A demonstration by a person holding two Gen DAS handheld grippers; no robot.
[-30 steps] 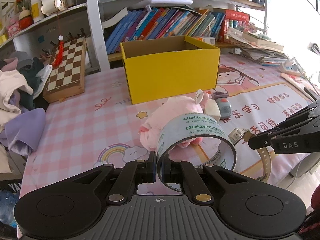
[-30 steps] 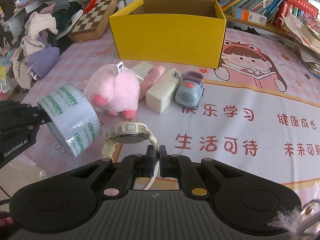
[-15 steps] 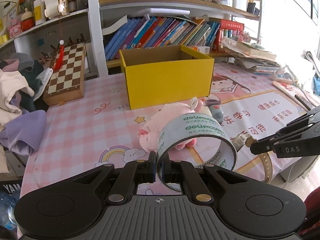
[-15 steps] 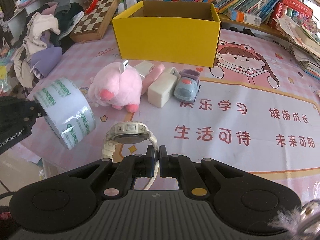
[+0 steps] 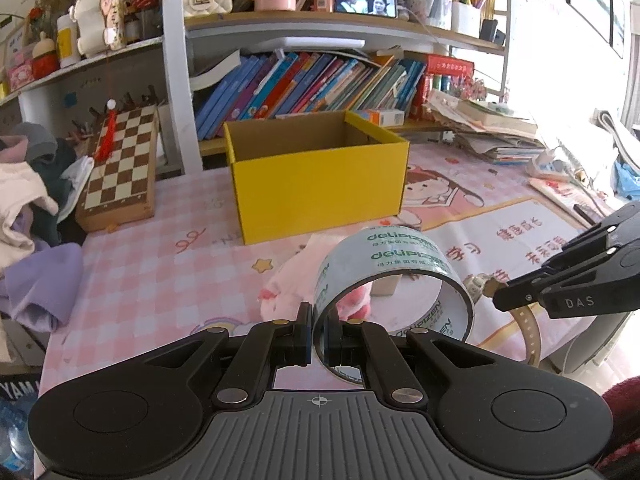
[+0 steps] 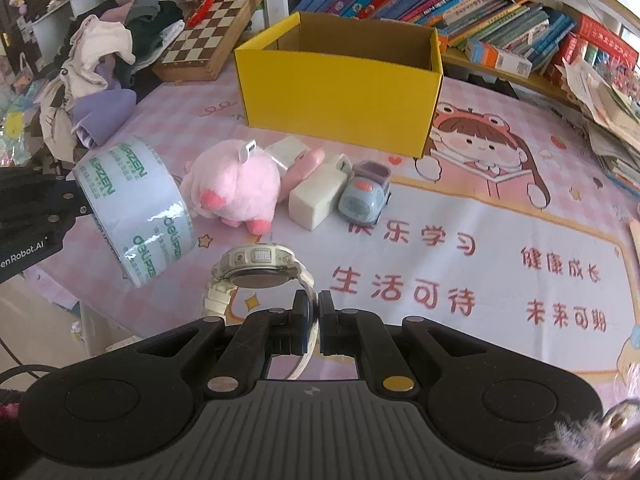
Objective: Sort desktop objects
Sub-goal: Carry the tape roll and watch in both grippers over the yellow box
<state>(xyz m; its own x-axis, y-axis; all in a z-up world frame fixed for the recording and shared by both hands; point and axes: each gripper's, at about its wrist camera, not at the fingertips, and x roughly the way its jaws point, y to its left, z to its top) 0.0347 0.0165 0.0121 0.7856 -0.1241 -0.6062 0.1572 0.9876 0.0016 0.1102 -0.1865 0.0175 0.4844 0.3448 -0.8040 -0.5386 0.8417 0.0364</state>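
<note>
My left gripper [image 5: 319, 330] is shut on the rim of a clear tape roll [image 5: 390, 270] with green print, held above the table's near edge; the roll also shows in the right wrist view [image 6: 136, 208]. My right gripper [image 6: 314, 322] is shut on the strap of a cream wristwatch [image 6: 256, 268], also lifted. An open yellow box [image 5: 316, 178] stands on the pink table beyond both; it also shows in the right wrist view [image 6: 340, 76]. A pink plush pig [image 6: 236, 182], a pink case [image 6: 306, 166], a white block [image 6: 318, 198] and a blue toy car [image 6: 366, 198] lie before the box.
A chessboard [image 5: 120, 168] lies left of the box. Clothes [image 5: 28, 204] are piled at the table's left edge. Books [image 5: 304, 88] fill the shelf behind. Papers [image 5: 496, 132] are stacked at the back right.
Both grippers have risen and drawn back a little with the tape roll and the watch still held. The box and table objects look farther away.
</note>
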